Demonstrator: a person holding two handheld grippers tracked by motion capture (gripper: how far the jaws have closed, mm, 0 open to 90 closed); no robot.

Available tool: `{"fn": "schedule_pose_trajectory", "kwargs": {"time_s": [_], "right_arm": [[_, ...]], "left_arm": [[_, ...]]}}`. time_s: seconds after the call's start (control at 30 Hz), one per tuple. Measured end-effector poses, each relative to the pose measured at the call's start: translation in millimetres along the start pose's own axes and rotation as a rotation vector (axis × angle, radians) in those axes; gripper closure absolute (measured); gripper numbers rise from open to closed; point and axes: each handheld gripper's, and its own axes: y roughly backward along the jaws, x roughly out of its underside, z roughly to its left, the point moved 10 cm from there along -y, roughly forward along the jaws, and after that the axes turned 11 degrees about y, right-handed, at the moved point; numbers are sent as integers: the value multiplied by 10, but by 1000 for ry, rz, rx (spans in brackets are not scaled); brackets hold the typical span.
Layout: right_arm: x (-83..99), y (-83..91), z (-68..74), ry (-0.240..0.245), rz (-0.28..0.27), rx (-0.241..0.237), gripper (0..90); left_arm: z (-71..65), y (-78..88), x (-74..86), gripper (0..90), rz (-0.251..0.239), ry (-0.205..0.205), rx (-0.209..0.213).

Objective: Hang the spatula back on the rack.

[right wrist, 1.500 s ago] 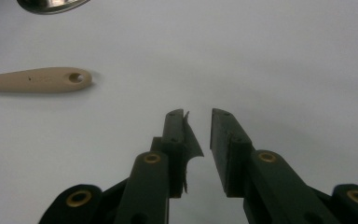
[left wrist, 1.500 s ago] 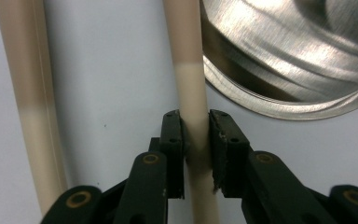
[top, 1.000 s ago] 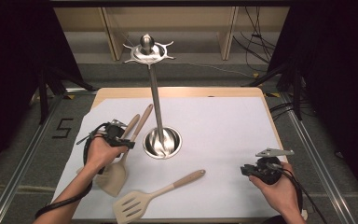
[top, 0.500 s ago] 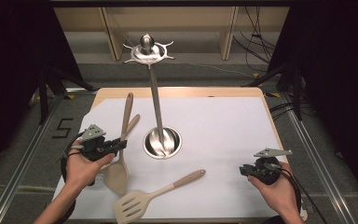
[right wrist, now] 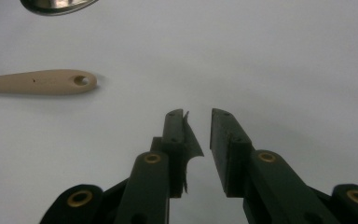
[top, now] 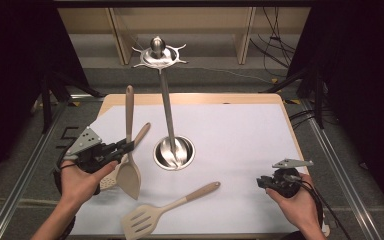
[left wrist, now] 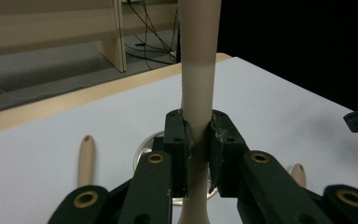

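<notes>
White table sheet (top: pixel 240 135), steel rack (top: pixel 166 115) beside upright spoon (top: pixel 129 150) (pinched by left jaws), slotted turner (top: pixel 167 207) near, right jaws slightly parted.

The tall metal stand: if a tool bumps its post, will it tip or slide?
The stand probably resists tipping: its round base looks broad and heavy. Still, the hook ring sits high on the thin post, so a high knock could rock it. On smooth paper it may slide.
</notes>
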Motion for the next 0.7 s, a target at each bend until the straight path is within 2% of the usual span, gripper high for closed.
{"fn": "schedule_pose_trajectory", "kwargs": {"time_s": [0.1, 0.13, 0.2, 0.23, 0.3, 0.4, 0.47, 0.5, 0.53, 0.67, 0.7], "right_arm": [[-13, -9, -5, 0, -15, 5, 760], [-8, 1, -24, 27, -2, 11, 760], [2, 7, -9, 11, 9, 8, 760], [-9, -1, -21, 26, -2, 10, 760], [3, 5, -5, 4, 9, 7, 760], [-11, -8, -30, 30, -6, 11, 761], [-22, -15, -22, 38, -16, 0, 761], [-49, -42, 18, 27, -52, -52, 761], [-40, -38, 9, 30, -39, -37, 762], [-38, -40, 9, 29, -39, -38, 762], [-34, -38, -2, 28, -32, -21, 762]], "left_arm": [[-34, 35, -115, 781, -24, -13, -1], [-47, 43, -151, 781, -31, -14, 7], [-60, 58, -225, 781, -50, -11, 15], [-60, 67, -252, 780, -53, -16, 16], [-67, 83, -298, 781, -61, -24, 18], [-91, 99, -357, 780, -60, -37, 25], [-108, 99, -384, 780, -57, -44, 33], [-114, 97, -398, 780, -59, -43, 36], [-112, 98, -406, 780, -57, -45, 36], [-91, 88, -439, 780, -58, -50, 33], [-89, 83, -443, 780, -55, -50, 34]]}}
